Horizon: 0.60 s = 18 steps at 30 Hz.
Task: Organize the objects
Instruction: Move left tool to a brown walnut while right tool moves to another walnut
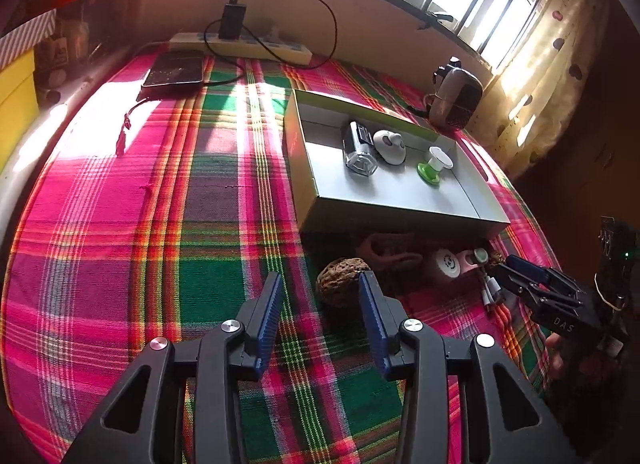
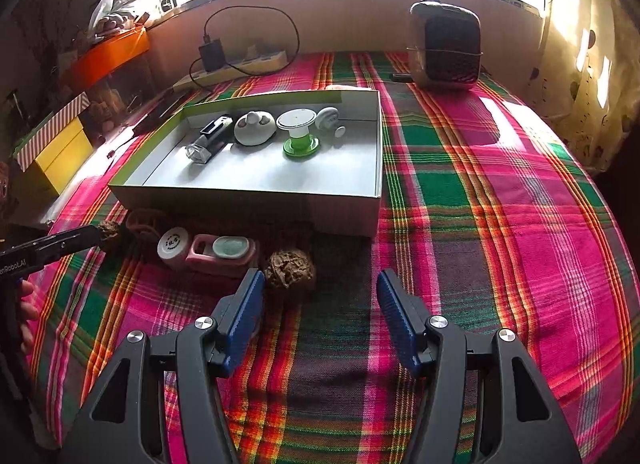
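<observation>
An open cardboard box [image 1: 384,210] [image 2: 248,198] on the plaid cloth holds a clear bottle [image 1: 359,148] [image 2: 208,140], a white case [image 1: 390,146] [image 2: 255,127] and a green-and-white spool [image 1: 434,166] [image 2: 298,132]. In front of the box lie a brown walnut [image 1: 342,282] [image 2: 290,266], a white round tin [image 1: 446,264] [image 2: 174,246] and a pink holder [image 2: 222,250]. My left gripper [image 1: 320,292] is open, its fingers just short of a walnut. My right gripper [image 2: 320,290] is open; a walnut sits by its left finger.
A power strip [image 1: 244,46] with a charger and cable lies by the far wall, a dark tablet [image 1: 174,70] beside it. A small heater [image 2: 446,44] stands at the back right. Yellow and orange boxes [image 2: 60,152] line the left side.
</observation>
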Motion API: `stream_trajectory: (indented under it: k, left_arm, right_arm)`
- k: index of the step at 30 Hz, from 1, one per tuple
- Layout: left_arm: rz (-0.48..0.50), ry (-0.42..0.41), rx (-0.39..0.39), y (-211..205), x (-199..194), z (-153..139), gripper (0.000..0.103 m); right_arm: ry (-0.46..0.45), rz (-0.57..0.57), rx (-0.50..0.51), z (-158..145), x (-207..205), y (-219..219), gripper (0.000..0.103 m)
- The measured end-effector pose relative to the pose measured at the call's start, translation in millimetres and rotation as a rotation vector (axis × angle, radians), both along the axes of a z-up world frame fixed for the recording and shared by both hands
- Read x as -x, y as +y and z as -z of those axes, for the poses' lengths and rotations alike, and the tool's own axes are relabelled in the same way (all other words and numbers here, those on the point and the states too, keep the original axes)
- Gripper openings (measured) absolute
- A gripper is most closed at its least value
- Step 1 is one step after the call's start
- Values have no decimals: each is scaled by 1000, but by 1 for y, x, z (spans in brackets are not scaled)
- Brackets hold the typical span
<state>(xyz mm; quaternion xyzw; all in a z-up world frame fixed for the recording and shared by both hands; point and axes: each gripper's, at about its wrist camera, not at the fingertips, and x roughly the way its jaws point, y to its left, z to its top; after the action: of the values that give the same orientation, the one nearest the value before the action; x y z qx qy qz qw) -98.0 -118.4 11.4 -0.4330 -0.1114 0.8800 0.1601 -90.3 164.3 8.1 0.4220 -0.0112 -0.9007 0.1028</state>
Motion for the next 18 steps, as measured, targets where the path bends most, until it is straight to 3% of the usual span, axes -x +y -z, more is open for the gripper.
stream_trajectory:
  k: [18]
  left_arm:
    - [21,-27,32,24,8,4,38]
  right_arm:
    - [-24,-22,-48,4,17,3,59]
